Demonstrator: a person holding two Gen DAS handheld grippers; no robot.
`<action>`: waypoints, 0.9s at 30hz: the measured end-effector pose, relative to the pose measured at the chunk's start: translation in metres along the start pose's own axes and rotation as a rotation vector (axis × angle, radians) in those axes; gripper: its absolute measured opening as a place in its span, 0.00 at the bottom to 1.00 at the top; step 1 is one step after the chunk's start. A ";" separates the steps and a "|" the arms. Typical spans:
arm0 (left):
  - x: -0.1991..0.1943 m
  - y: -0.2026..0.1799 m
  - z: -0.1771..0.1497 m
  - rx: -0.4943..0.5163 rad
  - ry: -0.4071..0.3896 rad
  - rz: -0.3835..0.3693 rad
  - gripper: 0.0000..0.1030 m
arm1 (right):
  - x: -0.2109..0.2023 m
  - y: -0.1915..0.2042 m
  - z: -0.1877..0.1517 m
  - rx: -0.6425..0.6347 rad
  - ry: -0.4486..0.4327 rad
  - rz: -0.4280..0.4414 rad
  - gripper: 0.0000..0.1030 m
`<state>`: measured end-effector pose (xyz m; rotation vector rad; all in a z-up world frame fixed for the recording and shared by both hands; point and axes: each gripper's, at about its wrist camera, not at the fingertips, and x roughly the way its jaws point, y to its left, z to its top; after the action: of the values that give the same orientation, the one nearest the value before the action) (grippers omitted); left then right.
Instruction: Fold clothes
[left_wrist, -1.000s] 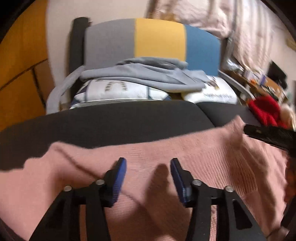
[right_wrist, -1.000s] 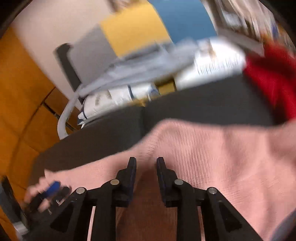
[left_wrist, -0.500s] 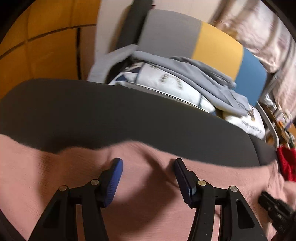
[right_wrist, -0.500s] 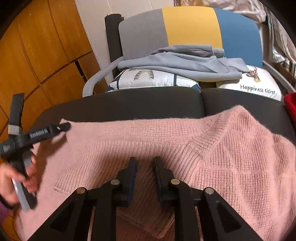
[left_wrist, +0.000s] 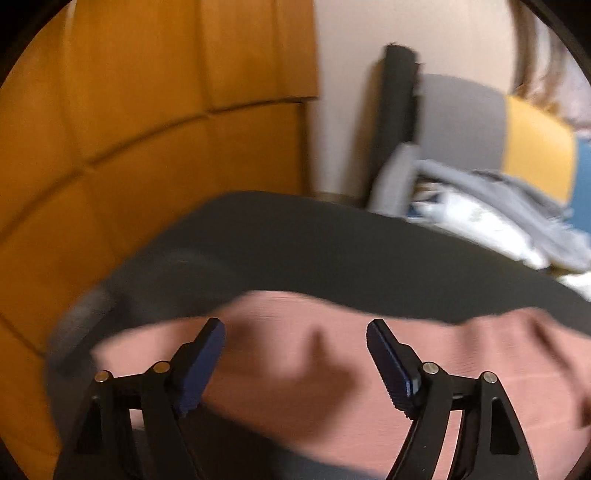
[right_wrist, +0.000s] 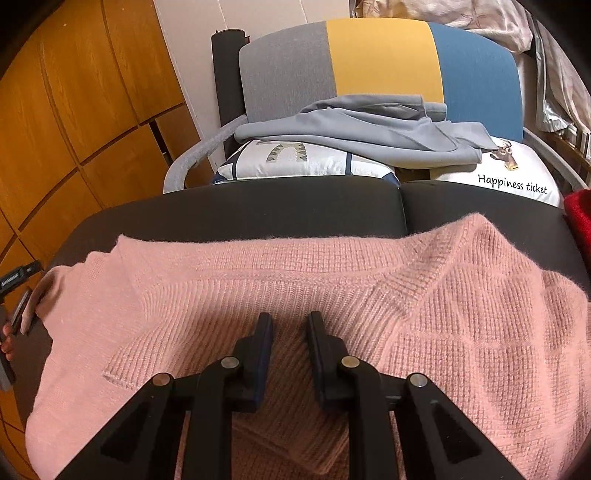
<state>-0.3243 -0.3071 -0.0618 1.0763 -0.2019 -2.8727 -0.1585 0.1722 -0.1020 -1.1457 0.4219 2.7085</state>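
One pink knit sweater (right_wrist: 332, 280) lies spread across the dark cushioned seat (right_wrist: 258, 201), partly folded, with one sleeve laid back over its body. Two claws work over it. The left claw (left_wrist: 295, 336) hangs above the sweater's left edge, its jaws opening wide with nothing pinched between them — the view there is blurred. The right claw (right_wrist: 289, 328) sits over the sweater's middle with a narrow gap between its jaws; whether it pinches the knit cannot be told. Behind the seat stands one chair (right_wrist: 384, 62) with a grey, yellow and blue back — it holds two white printed cushions (right_wrist: 306, 160), and one grey garment (right_wrist: 369, 125) draped on top of them. One red item (right_wrist: 580, 218) shows at the right edge.
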 end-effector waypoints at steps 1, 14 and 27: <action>0.002 0.014 -0.004 0.015 0.005 0.039 0.82 | 0.000 0.000 0.000 -0.001 0.000 -0.001 0.18; 0.044 0.071 -0.046 0.136 0.162 0.064 0.84 | -0.001 0.001 0.000 -0.008 -0.001 -0.006 0.18; 0.037 0.081 -0.038 0.060 0.240 -0.060 0.07 | -0.003 0.000 0.000 0.001 0.002 0.010 0.18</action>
<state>-0.3254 -0.3955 -0.1023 1.4481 -0.2462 -2.7701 -0.1566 0.1721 -0.0995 -1.1488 0.4301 2.7154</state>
